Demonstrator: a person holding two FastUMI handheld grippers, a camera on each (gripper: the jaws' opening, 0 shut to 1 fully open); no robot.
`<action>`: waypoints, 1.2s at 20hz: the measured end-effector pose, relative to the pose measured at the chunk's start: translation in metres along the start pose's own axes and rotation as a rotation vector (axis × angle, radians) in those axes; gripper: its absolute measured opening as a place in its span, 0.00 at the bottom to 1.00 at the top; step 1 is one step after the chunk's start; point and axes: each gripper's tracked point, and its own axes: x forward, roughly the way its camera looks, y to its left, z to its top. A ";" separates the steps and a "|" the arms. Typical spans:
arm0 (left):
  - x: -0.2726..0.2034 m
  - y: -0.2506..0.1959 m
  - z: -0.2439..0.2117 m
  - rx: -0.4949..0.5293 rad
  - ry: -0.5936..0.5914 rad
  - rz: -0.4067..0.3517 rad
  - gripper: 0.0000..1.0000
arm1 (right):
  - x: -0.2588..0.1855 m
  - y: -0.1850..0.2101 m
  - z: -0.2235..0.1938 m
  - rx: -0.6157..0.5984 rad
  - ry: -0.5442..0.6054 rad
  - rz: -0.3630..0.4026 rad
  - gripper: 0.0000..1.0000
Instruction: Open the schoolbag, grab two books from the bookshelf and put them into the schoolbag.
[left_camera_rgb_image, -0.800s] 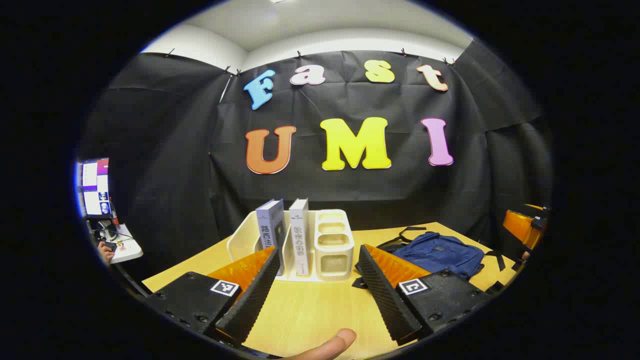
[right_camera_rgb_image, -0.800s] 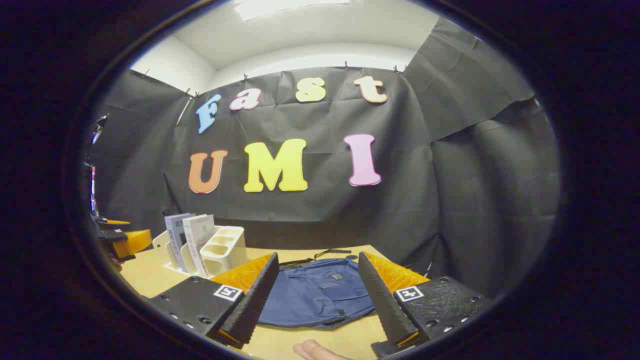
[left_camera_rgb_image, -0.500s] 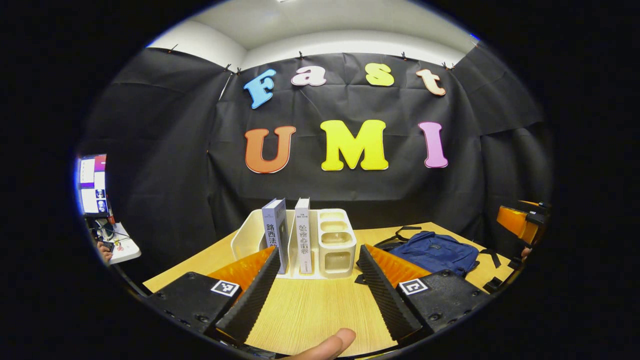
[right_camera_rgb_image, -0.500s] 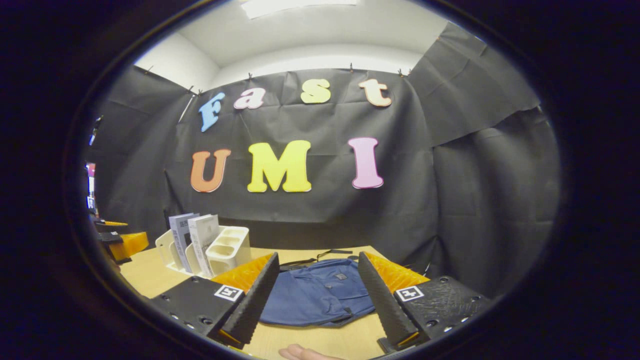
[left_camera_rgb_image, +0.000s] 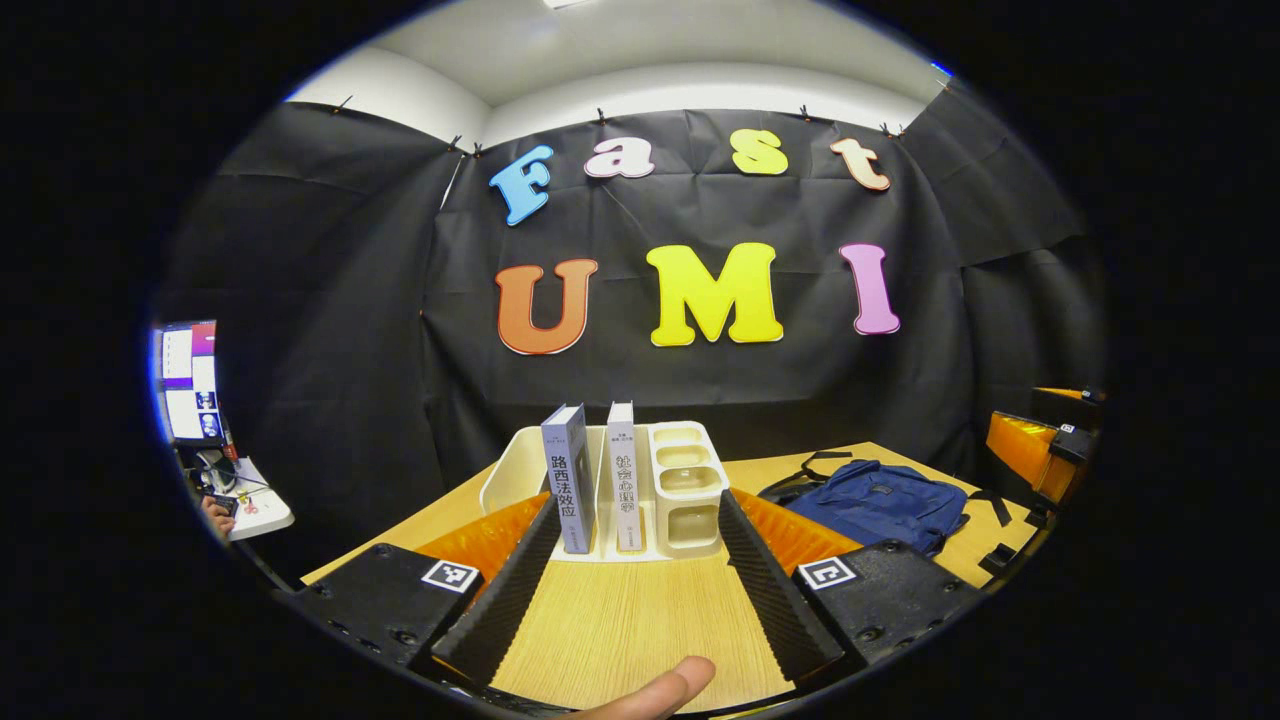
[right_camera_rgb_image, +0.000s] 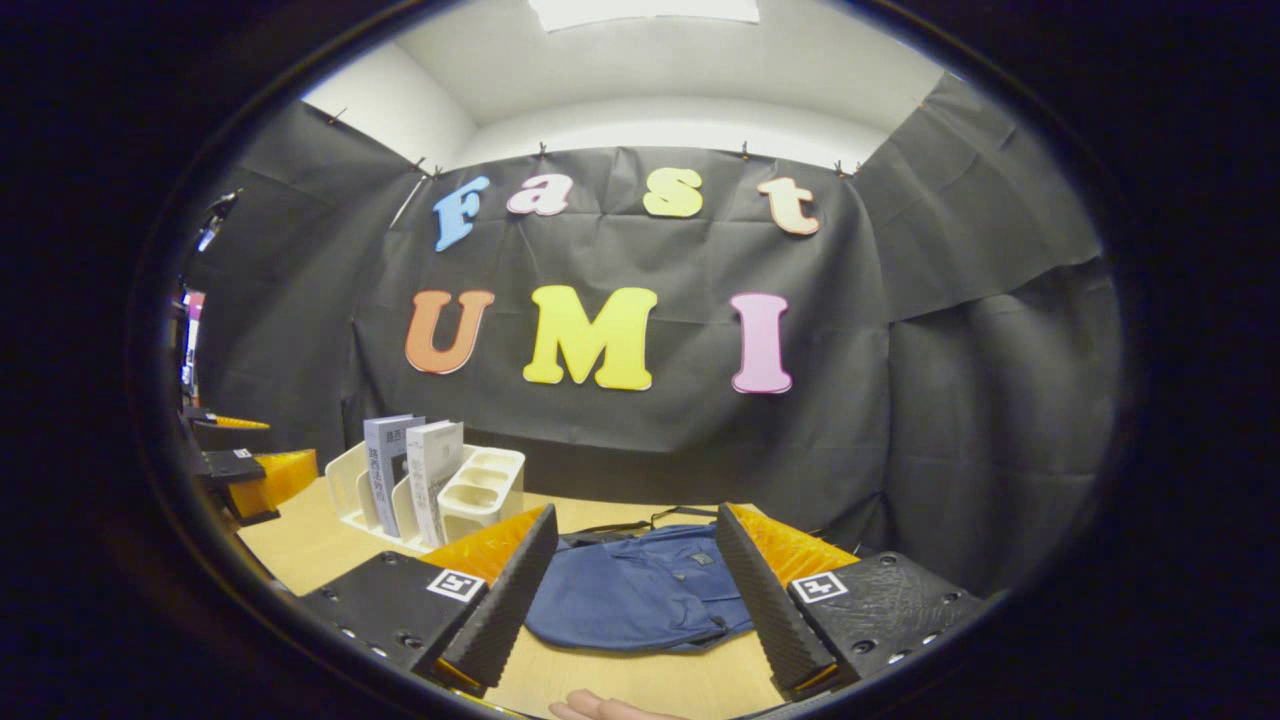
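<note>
In the left gripper view two upright books, a blue-grey one (left_camera_rgb_image: 568, 482) and a white one (left_camera_rgb_image: 624, 475), stand in a cream bookshelf (left_camera_rgb_image: 510, 478) on the wooden table. My left gripper (left_camera_rgb_image: 633, 568) is open just short of them, with nothing between its fingers. The blue schoolbag (left_camera_rgb_image: 880, 500) lies flat at the right. In the right gripper view the schoolbag (right_camera_rgb_image: 640, 595) lies right ahead, and my right gripper (right_camera_rgb_image: 633, 575) hangs open above its near edge. The bookshelf (right_camera_rgb_image: 480, 490) with both books (right_camera_rgb_image: 432, 465) stands to the left there.
The wooden table (left_camera_rgb_image: 630, 630) stretches under the left gripper. The right gripper (left_camera_rgb_image: 1035, 445) shows at the right edge of the left gripper view, and the left gripper (right_camera_rgb_image: 245, 470) at the left edge of the right gripper view. A monitor (left_camera_rgb_image: 190, 380) glows far left.
Both views have shifted slightly: the bookshelf now sits more centred between the left fingers, and the schoolbag looks a little closer and lower between the right fingers. Both grippers stay open.
</note>
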 end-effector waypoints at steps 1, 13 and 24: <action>-0.001 0.004 0.000 0.004 -0.002 0.009 1.00 | 0.000 0.001 0.000 -0.007 0.002 0.000 0.97; 0.005 0.022 0.000 0.011 -0.011 0.057 1.00 | 0.016 0.011 -0.030 -0.061 0.067 -0.012 0.96; 0.016 0.032 -0.006 -0.019 -0.005 0.047 1.00 | 0.081 0.075 -0.130 -0.116 0.282 0.093 0.96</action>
